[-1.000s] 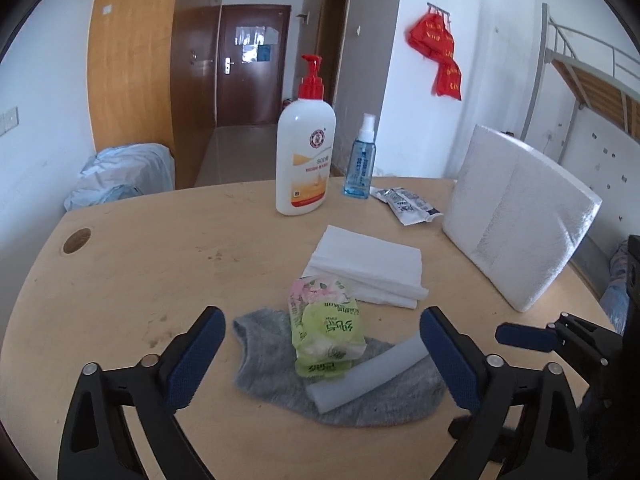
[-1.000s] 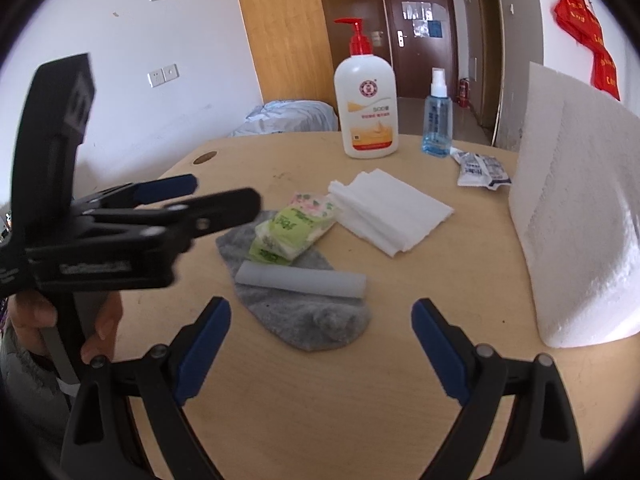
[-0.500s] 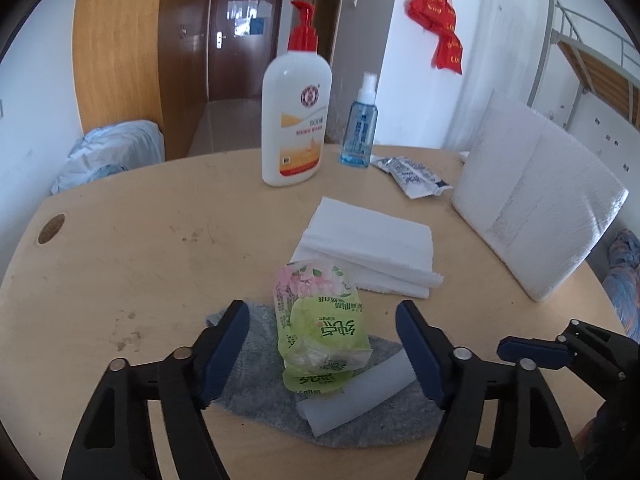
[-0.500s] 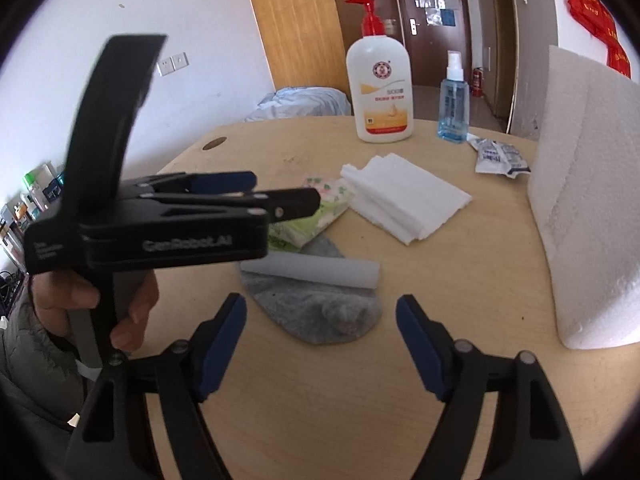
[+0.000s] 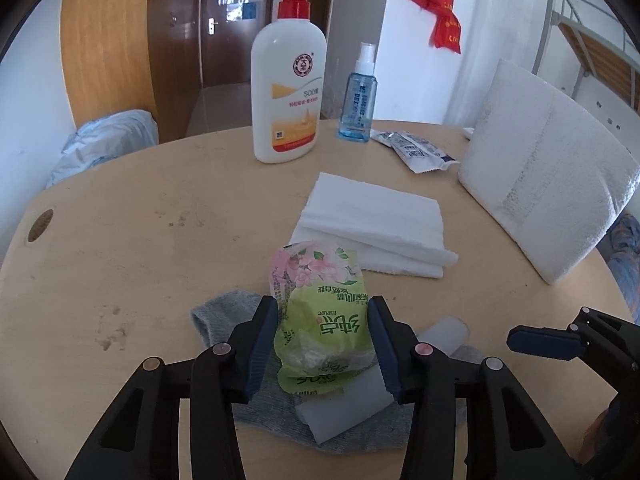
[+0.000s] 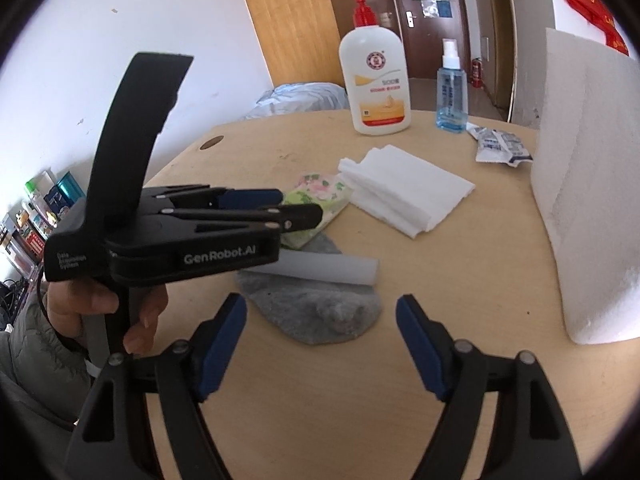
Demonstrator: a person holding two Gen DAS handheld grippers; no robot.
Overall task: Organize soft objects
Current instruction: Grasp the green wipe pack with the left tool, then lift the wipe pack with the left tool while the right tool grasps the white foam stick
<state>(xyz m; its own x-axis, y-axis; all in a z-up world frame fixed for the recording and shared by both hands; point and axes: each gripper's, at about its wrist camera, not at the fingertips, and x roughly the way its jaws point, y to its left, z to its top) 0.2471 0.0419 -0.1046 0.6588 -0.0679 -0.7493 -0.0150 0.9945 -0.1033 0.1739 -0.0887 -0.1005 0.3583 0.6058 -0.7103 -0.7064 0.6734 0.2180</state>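
On the wooden table (image 5: 132,216), my left gripper (image 5: 323,344) has both blue pads pressed against a green tissue pack (image 5: 320,316) lying on a grey sock (image 6: 316,316) beside a pale foam bar (image 6: 320,268). Only my right wrist view shows "GenRobot.AI" on that gripper's body, with my right gripper (image 6: 320,344) wide open and holding nothing. Behind stand folded white tissues (image 5: 376,224) and a pump bottle (image 5: 286,80) marked "SOD".

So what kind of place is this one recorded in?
Probably a dorm-style room. A metal bunk bed frame stands at the right, a brown entrance door closes a short hallway, and the round wooden table holds a lotion pump bottle and a tissue pack.
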